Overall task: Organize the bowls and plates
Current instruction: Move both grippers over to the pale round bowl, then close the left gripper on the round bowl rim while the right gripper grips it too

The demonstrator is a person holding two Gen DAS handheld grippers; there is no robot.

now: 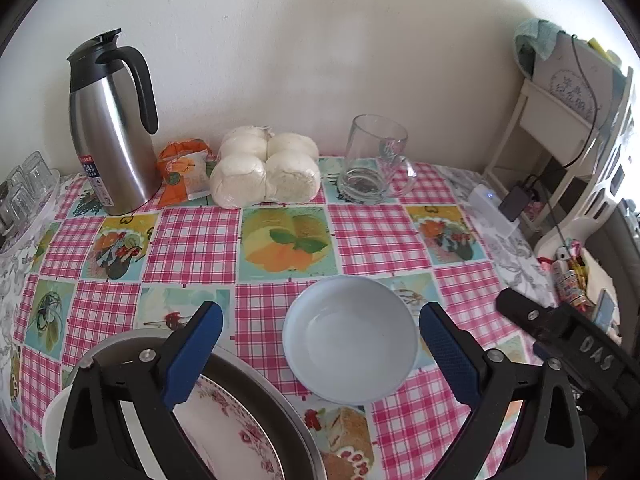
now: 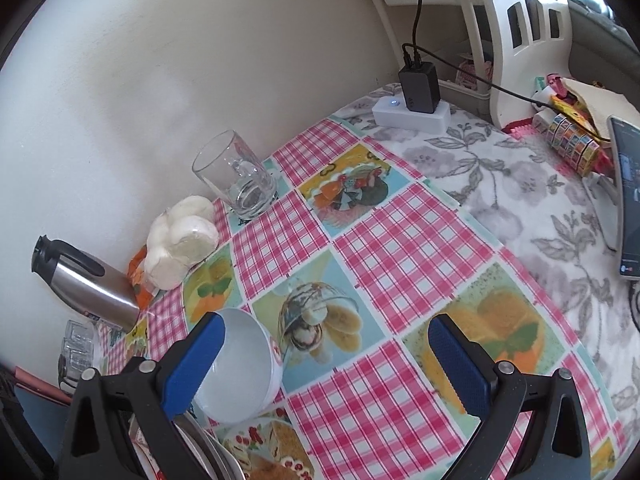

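A pale blue bowl (image 1: pixel 350 340) sits empty on the chequered tablecloth, between the fingers of my open left gripper (image 1: pixel 320 354), which holds nothing. A flowered plate (image 1: pixel 236 436) lies in a metal pan (image 1: pixel 280 412) at the lower left, under the left finger. A white dish edge (image 1: pixel 50 424) shows at the far left. In the right wrist view the same bowl (image 2: pixel 240 372) lies by the left finger of my open, empty right gripper (image 2: pixel 326 368). The right gripper's body (image 1: pixel 576 344) shows at the right edge of the left wrist view.
Along the back wall stand a steel thermos jug (image 1: pixel 110 128), an orange packet (image 1: pixel 184 174), a bag of white buns (image 1: pixel 266 170) and a glass mug (image 1: pixel 376 160). Glasses on a tray (image 1: pixel 24 192) sit far left. A power strip with a charger (image 2: pixel 412 110) and a phone (image 2: pixel 628 196) lie right.
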